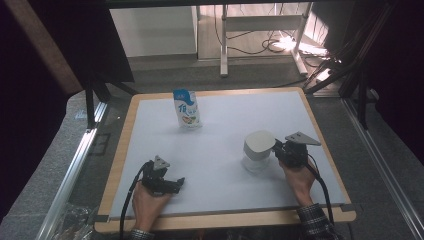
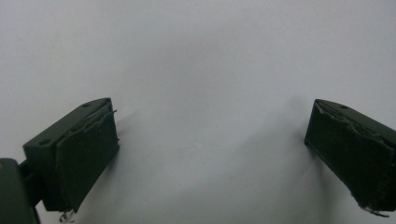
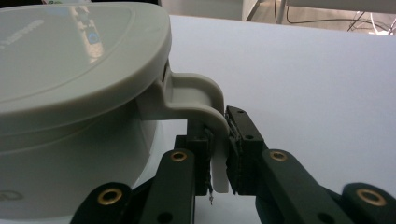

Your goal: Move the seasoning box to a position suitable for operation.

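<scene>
White-topped bench [image 1: 220, 165] with wooden edging, grey carpeted floor [image 1: 45, 165] around, metal rail [image 1: 75, 165] to the left, pale desk frame [image 1: 260, 30] beyond with tangled cables [image 1: 280, 45] catching bright light, dark curtains [image 1: 30, 75] at both sides.

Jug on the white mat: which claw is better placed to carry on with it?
Right. The right claw is shut on the handle of the jug. The left claw stands open over bare white mat, apart from the jug.

Table [image 1: 150, 107] with carton [image 1: 186, 109], jug [image 1: 258, 150]
</scene>
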Demonstrator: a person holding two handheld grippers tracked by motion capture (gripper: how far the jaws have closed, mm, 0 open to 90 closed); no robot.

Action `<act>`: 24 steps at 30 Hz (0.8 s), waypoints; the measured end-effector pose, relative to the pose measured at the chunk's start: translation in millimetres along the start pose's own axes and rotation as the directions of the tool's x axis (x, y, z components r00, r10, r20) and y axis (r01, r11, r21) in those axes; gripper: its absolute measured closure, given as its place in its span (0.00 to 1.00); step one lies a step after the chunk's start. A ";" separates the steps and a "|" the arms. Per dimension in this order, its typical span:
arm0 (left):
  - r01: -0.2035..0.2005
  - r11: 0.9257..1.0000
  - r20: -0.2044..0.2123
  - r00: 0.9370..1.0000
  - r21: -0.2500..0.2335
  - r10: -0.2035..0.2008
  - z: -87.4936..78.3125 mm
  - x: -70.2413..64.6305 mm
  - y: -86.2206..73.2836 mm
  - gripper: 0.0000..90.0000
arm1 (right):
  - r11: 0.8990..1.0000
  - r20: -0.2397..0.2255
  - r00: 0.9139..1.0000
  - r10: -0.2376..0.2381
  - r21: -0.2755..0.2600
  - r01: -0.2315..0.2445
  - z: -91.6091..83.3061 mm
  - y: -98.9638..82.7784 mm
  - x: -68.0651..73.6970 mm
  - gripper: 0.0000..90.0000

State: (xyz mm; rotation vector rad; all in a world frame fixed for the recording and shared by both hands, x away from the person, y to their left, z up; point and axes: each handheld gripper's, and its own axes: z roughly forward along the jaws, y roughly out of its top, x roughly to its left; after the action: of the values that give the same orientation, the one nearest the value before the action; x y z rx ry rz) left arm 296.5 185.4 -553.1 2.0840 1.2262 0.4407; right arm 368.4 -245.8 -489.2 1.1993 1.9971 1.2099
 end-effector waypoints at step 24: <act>-0.001 1.000 0.000 1.000 0.000 0.001 0.0 0.0 0.0 0.02 | 1.000 -0.007 1.000 0.004 0.002 -0.004 -6.3 -19.8 -5.3 0.86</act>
State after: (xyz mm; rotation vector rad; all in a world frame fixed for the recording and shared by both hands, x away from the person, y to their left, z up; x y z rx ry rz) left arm 296.5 185.4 -553.1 2.0845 1.2254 0.4413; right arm 357.7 -257.3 -503.8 1.2018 2.0019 1.2160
